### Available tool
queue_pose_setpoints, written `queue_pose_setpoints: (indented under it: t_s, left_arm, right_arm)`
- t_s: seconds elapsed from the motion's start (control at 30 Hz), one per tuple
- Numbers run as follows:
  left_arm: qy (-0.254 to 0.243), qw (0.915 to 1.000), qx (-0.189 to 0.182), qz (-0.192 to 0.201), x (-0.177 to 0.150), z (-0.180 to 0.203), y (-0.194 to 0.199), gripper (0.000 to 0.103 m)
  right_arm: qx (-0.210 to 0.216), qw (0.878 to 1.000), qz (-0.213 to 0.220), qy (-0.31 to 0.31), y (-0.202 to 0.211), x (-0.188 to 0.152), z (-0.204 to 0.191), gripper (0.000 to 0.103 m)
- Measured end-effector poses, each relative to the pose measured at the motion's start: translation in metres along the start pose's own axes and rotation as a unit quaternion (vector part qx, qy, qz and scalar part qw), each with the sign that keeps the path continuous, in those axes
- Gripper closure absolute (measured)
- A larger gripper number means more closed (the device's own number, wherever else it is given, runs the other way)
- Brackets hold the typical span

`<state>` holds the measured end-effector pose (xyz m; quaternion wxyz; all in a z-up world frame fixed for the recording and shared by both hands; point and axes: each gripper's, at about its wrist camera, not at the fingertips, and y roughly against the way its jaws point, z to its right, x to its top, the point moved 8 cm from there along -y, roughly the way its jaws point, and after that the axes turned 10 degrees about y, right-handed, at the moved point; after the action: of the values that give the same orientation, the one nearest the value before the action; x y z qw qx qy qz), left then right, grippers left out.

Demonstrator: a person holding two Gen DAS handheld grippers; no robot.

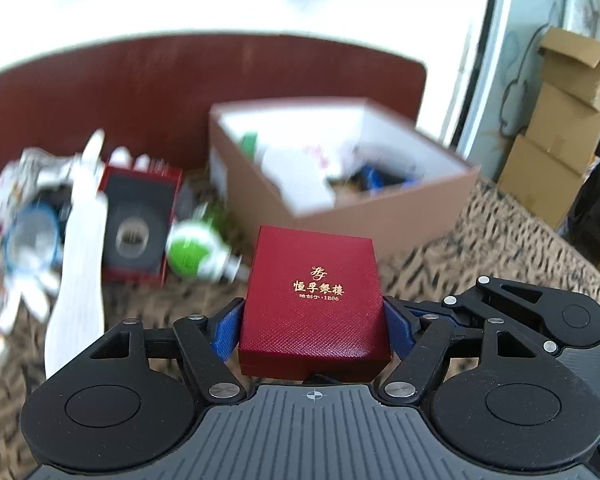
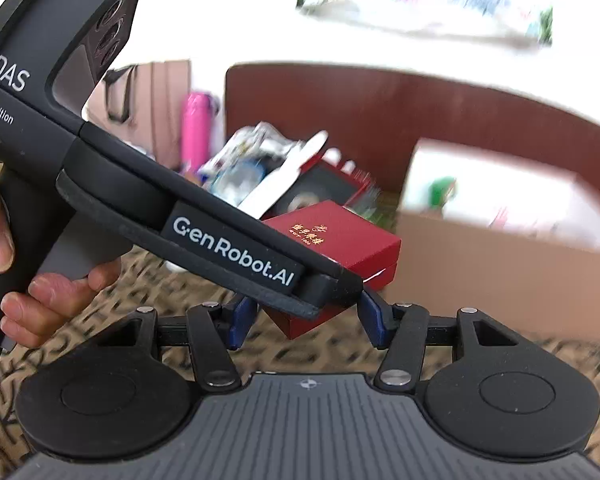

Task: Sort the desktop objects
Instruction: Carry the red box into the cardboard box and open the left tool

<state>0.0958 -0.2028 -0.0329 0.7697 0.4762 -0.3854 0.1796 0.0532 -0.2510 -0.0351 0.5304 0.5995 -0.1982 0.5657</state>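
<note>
Between the blue pads of the left gripper point(image 1: 314, 322), a red jewellery case point(image 1: 314, 300) with gold lettering on its lid is being pinched, one pad pressing on each side; it is being held above the leopard-print cloth point(image 1: 480, 240).

Relative to the red jewellery case:
- Behind it and to its right, an open cardboard box point(image 1: 380, 212) is sitting on the cloth, holding blurred items in white, green and blue.
- To its left, a green and white bottle point(image 1: 194, 250) is lying on its side.
- Further left, an open red box with a dark insert point(image 1: 138, 216) is lying beside a white strip point(image 1: 82, 248) and a heap of blurred packets.

Right gripper point(image 2: 306, 320): its blue fingers are standing spread, one to each side of the case's lower corner, nothing between them being touched as far as can be seen. The left gripper's black body is crossing the right wrist view, a hand point(image 2: 40, 300) wrapping its grip.
</note>
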Motion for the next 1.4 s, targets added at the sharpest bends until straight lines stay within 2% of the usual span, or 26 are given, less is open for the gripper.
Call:
queue_pose_setpoints:
  t_s: [0.2,0.4,0.57,0.8,0.83,0.87,0.9,0.93,0.97,1.0,1.07,1.17,1.4]
  left_arm:
    - [-0.025,0.9988,-0.03,0.029,0.053,0.031,-0.014,0.029]
    - [-0.015,0.9981,-0.059,0.008,0.093,0.047,-0.059,0.029]
    - [-0.006,0.9977,-0.066,-0.013,0.107,0.055,-0.104,0.029]
    - [0.01,0.9967,-0.069,-0.04,0.111,0.055,-0.159,0.029]
    - [0.015,0.9965,-0.071,-0.043,0.111,0.054,-0.166,0.027]
    - [0.018,0.996,-0.074,-0.047,0.112,0.053,-0.173,0.02]
    - [0.023,0.9957,-0.074,-0.051,0.113,0.052,-0.179,0.019]
    - [0.028,0.9952,-0.075,-0.055,0.114,0.052,-0.185,0.014]
    - [0.034,0.995,-0.072,-0.06,0.115,0.05,-0.188,0.006]
    - [0.041,0.9947,-0.069,-0.064,0.115,0.049,-0.189,0.004]
    - [0.046,0.9941,-0.069,-0.07,0.113,0.047,-0.187,0.0]
    - [0.03,0.9943,-0.08,-0.064,0.109,0.047,-0.18,0.0]
    - [0.026,0.994,-0.09,-0.056,0.098,0.05,-0.169,0.0]
  right_arm:
    - [-0.047,0.999,0.023,0.013,0.003,0.026,0.049,0.042]
    - [-0.07,0.997,0.011,0.005,-0.016,0.032,0.099,0.042]
    - [-0.068,0.997,-0.012,-0.028,-0.041,0.023,0.143,0.042]
    - [-0.07,0.996,-0.045,-0.044,-0.069,0.008,0.175,0.043]
    - [-0.073,0.995,-0.048,-0.044,-0.073,0.006,0.179,0.043]
    - [-0.077,0.995,-0.051,-0.042,-0.077,0.005,0.181,0.043]
    - [-0.081,0.994,-0.054,-0.041,-0.082,0.004,0.185,0.042]
    - [-0.087,0.994,-0.061,-0.04,-0.087,0.002,0.187,0.04]
    - [-0.095,0.992,-0.071,-0.039,-0.09,-0.001,0.189,0.033]
    - [-0.1,0.991,-0.075,-0.04,-0.092,-0.003,0.189,0.021]
    - [-0.115,0.99,-0.071,-0.037,-0.09,-0.006,0.187,0.015]
    - [-0.145,0.986,-0.063,-0.043,-0.086,-0.008,0.188,0.005]
    - [-0.163,0.983,-0.056,-0.061,-0.078,-0.011,0.178,0.001]
